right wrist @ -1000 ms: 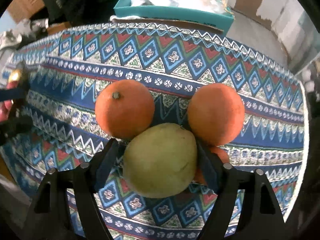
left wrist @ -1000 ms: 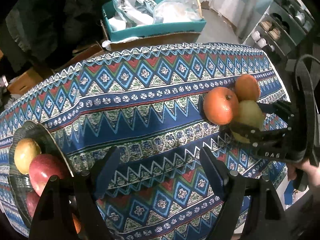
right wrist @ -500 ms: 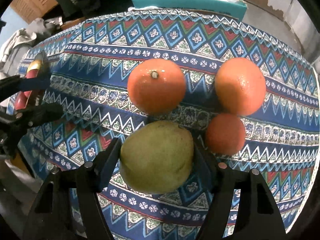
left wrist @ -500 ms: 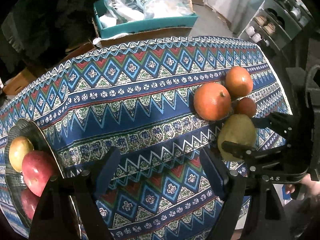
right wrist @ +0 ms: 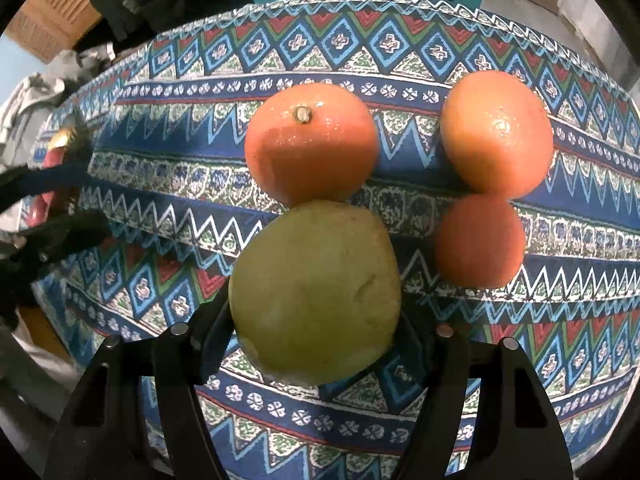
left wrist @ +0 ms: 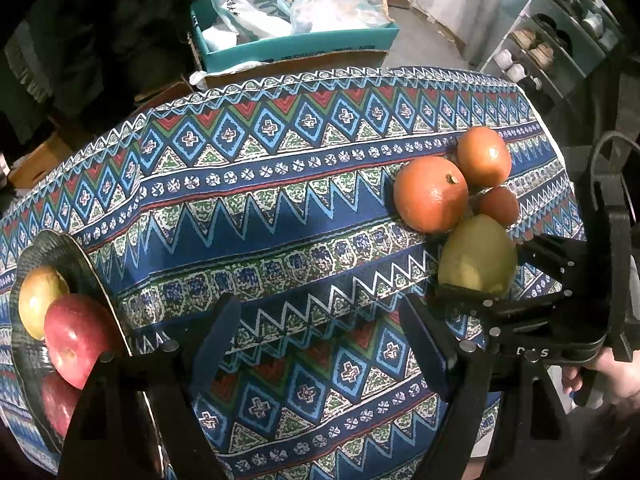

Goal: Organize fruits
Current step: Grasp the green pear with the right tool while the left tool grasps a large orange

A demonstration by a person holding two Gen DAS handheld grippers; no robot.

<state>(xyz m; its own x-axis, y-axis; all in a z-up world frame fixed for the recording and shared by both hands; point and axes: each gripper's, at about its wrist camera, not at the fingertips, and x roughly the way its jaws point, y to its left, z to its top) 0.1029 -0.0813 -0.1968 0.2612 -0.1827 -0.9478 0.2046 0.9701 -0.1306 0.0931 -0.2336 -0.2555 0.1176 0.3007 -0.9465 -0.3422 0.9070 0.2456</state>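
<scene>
Two right gripper fingers pinch the green pear near the three oranges; lift straight, clearing them, while the left gripper, spread empty, waits by the plate.

The right gripper clasps a green pear beside three oranges on the patterned tablecloth.

Hidden and cut-off parts

Your right fingers vanish behind the pear, so pad contact stays unclear. The dark plate is cut by the frame edge, its lower red apple half hidden behind your left fingers.
</scene>
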